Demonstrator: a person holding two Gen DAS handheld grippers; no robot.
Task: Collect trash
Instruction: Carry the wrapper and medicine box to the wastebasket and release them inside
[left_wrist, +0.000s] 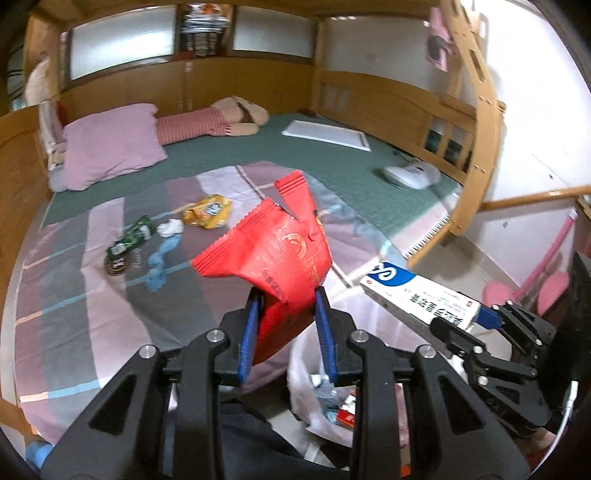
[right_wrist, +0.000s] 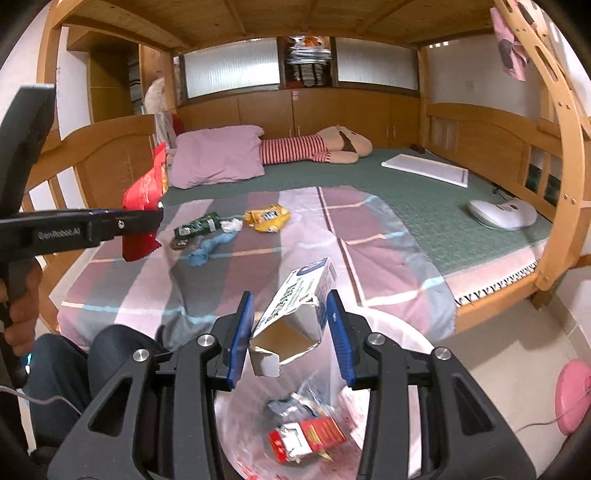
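My left gripper (left_wrist: 288, 299) is shut on a red snack wrapper (left_wrist: 273, 251), held above the bed's near edge; the wrapper also shows in the right wrist view (right_wrist: 142, 192). My right gripper (right_wrist: 290, 306) is shut on an open white and blue carton (right_wrist: 295, 306), held over the trash bag (right_wrist: 399, 339); the carton also shows in the left wrist view (left_wrist: 417, 295). The bag holds a red and white box (right_wrist: 310, 435) and several scraps. On the bedspread lie a yellow snack bag (right_wrist: 267, 218), a green wrapper (right_wrist: 199, 225), a white tissue (right_wrist: 231, 224) and a blue scrap (right_wrist: 205, 251).
The bed has a pink pillow (right_wrist: 218, 155), a striped plush doll (right_wrist: 314, 147), a white board (right_wrist: 424, 168) and a white handheld appliance (right_wrist: 502, 212). Wooden bunk posts (right_wrist: 565, 147) frame the bed. A pink object (right_wrist: 574, 395) sits on the floor at the right.
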